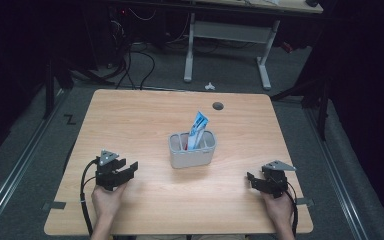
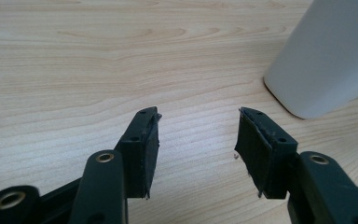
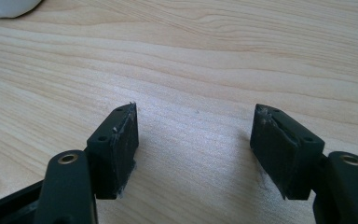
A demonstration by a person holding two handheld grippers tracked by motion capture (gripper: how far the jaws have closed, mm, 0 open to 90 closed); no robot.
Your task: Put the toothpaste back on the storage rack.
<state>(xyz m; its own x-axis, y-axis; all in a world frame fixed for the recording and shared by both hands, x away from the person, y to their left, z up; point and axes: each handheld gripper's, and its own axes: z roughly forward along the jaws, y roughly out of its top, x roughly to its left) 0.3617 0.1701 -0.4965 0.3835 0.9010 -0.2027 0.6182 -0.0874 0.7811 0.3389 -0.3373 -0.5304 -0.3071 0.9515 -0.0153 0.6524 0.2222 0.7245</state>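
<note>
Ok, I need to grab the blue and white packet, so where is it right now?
In the high view the blue and white packet stands tilted in the grey holder at the table's middle, between the left gripper and the right gripper.

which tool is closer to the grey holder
The left tool: its jaws point toward the grey holder across a short strip of table, and the holder's wall looms in the left gripper view. The right tool sits farther off.

I can read no words, brands or numbers from here. The blue-and-white packet (image 1: 198, 129) standing in the grey holder (image 1: 192, 155) carries print — too small and blurred to make out. Left of my table (image 1: 145, 115), on the floor, a black Z-shaped mark (image 1: 69, 119) — perhaps just tape.
</note>
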